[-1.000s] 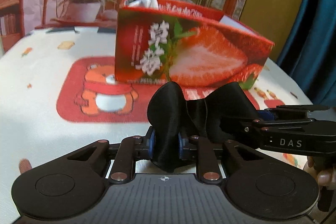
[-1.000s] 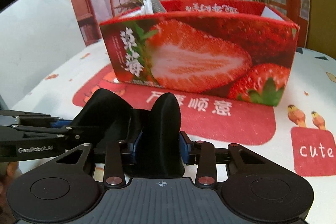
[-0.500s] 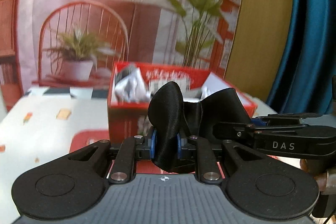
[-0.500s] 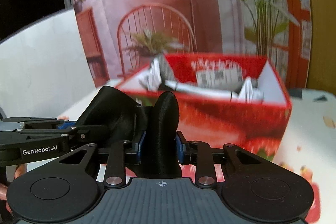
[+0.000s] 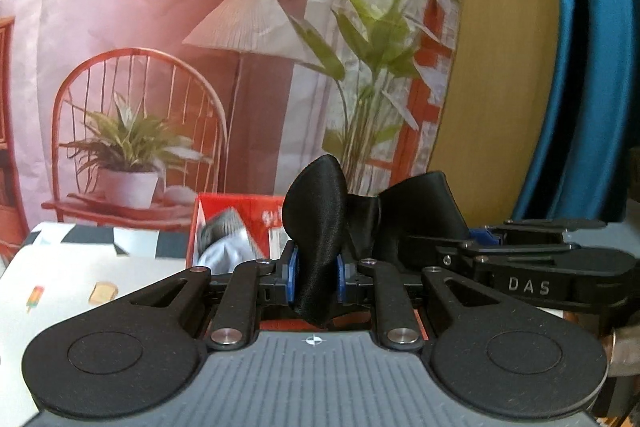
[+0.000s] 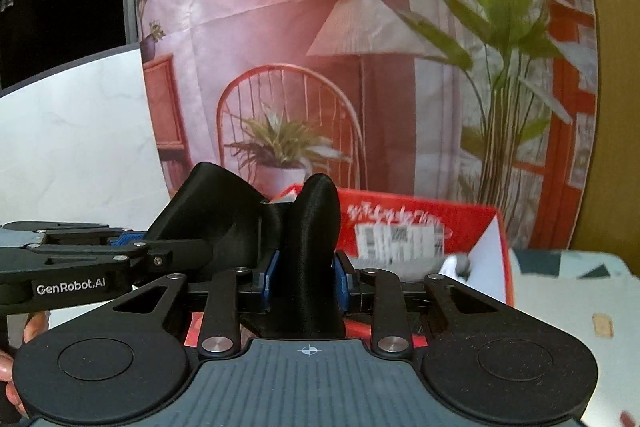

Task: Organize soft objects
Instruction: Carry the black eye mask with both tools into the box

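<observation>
A black satin cloth (image 5: 320, 227) is stretched between both grippers, folded like a bow. My left gripper (image 5: 316, 269) is shut on its left end. My right gripper (image 6: 306, 277) is shut on its right end (image 6: 312, 239); it also shows in the left wrist view (image 5: 520, 259), and the left gripper shows in the right wrist view (image 6: 100, 259). The cloth is held high, above and in front of the red strawberry box (image 6: 472, 227), which holds pale rolled cloths (image 5: 224, 247). The box is largely hidden behind the grippers.
A printed tablecloth (image 5: 60, 279) covers the table. Behind it hangs a pink backdrop (image 5: 140, 7) printed with a chair, lamp and plants. A blue curtain (image 5: 592, 67) hangs at the right. A white wall panel (image 6: 80, 147) stands at the left.
Both grippers have risen with the black cloth. The box, seen from its front side before, now sits low in view with its open top showing.
</observation>
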